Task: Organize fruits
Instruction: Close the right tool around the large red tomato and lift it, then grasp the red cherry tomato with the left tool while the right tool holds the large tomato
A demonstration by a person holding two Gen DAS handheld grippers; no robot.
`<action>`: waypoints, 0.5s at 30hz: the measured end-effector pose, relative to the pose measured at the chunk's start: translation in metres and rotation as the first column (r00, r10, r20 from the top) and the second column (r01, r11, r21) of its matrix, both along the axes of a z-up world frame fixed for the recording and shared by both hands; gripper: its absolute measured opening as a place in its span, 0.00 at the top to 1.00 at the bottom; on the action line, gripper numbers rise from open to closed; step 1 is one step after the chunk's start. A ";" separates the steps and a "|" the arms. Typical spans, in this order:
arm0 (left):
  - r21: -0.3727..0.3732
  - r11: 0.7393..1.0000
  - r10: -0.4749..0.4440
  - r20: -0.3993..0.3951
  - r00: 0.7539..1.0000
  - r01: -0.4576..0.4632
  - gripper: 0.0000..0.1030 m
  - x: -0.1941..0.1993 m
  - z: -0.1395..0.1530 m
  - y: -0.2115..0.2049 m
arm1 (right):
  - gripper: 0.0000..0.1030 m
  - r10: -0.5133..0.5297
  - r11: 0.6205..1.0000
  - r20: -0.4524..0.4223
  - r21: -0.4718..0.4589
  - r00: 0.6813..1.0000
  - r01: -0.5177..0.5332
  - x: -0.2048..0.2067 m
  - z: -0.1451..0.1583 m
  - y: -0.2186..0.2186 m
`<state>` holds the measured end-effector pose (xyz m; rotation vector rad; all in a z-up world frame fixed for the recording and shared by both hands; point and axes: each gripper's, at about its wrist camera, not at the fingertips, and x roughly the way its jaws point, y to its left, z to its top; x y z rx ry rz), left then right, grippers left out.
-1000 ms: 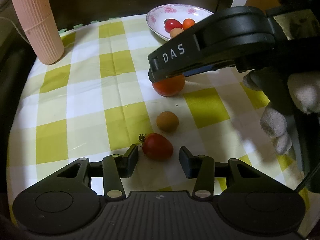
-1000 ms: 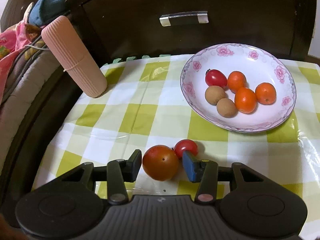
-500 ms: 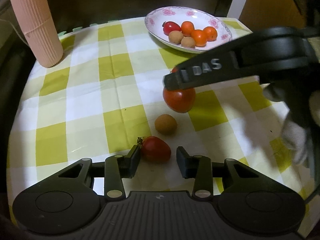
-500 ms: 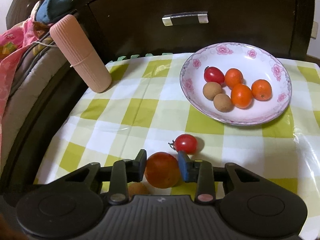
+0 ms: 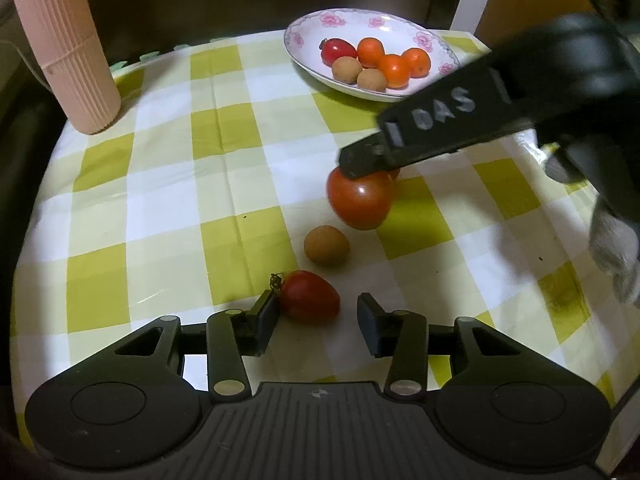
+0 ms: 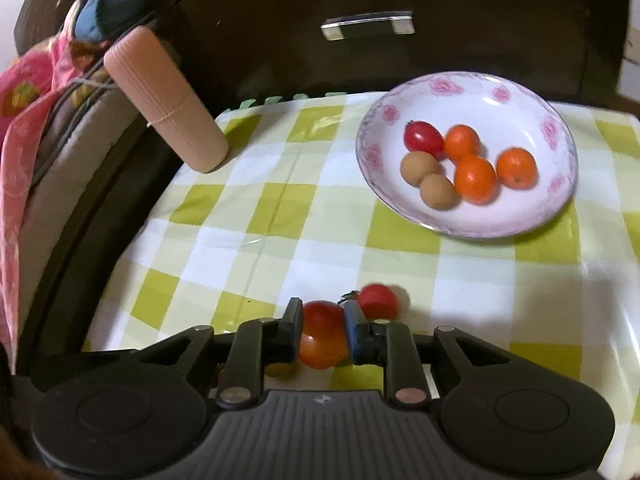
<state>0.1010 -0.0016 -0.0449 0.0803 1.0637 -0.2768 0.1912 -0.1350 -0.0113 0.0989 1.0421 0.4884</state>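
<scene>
The large tomato, now raised off the surface, is being held clamped by the right gripper for transfer to the plate. The left gripper is being kept apart around the small tomato.

Dim, fisheye-warped, right view blurred

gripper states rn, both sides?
Left gripper: open, empty; small red tomato lies between its fingers, against the left one.
Right gripper: closed on the large tomato.
</scene>
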 end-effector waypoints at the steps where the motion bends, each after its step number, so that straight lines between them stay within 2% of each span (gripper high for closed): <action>1: -0.002 1.000 0.000 -0.001 1.000 0.000 0.47 0.000 0.000 0.000 | 0.71 0.004 1.000 -0.015 0.000 1.000 -0.004 0.003 -0.001 0.002; 3: -0.009 1.000 0.002 -0.003 1.000 -0.002 0.47 0.001 0.000 0.001 | 0.63 0.032 0.999 -0.060 -0.007 0.998 -0.033 0.010 -0.004 0.006; 6: -0.019 1.000 0.005 -0.008 1.000 -0.005 0.46 0.002 0.000 0.002 | 0.63 0.078 0.997 -0.079 -0.018 0.994 -0.080 0.014 -0.008 0.014; 11: -0.024 1.000 0.005 -0.014 1.000 -0.006 0.45 0.001 0.001 0.003 | 0.62 0.099 0.994 -0.079 -0.033 0.992 -0.102 0.013 -0.013 0.025; 15: -0.038 0.999 0.003 -0.025 1.000 -0.004 0.38 0.002 0.001 0.004 | 0.63 0.091 0.996 -0.100 0.000 0.991 -0.091 0.014 -0.015 0.018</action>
